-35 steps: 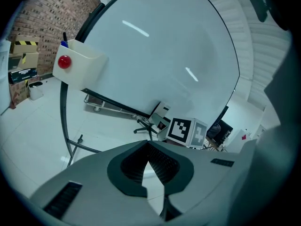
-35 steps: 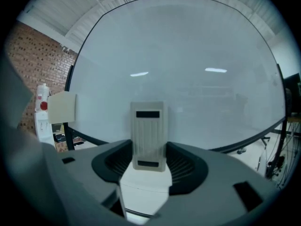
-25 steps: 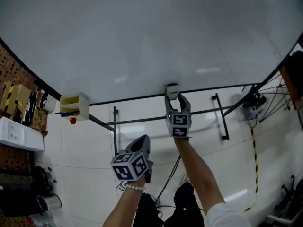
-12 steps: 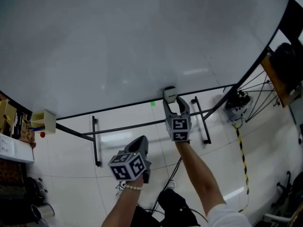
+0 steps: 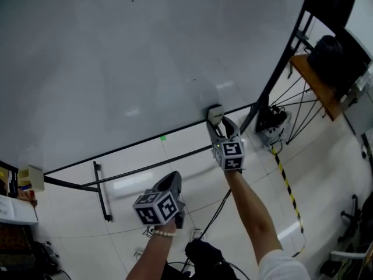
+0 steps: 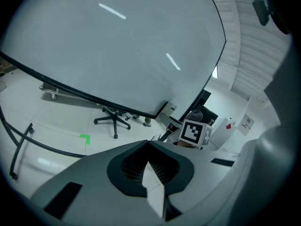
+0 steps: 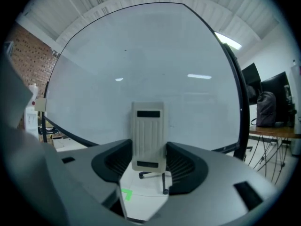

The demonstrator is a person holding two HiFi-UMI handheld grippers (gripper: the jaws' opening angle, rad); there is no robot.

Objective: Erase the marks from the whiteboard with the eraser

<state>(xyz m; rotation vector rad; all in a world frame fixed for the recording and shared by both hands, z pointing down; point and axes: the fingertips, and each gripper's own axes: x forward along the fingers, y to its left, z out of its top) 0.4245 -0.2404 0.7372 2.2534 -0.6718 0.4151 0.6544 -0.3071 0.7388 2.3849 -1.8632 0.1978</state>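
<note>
**A:** Where is the pale grey ribbed plastic eraser (image 7: 149, 135)?

**B:** Clamped upright in the right gripper (image 5: 218, 123), low on the big black-framed whiteboard (image 5: 145, 57), near its bottom right corner. That arm is stretched well forward.

**A:** And the left gripper (image 5: 173, 178)?

**B:** Held low and close to the body, wrist bent, jaws pressed together on nothing.

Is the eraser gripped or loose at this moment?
Gripped: the eraser stands between the right gripper's jaws, which press on its two sides.
</note>
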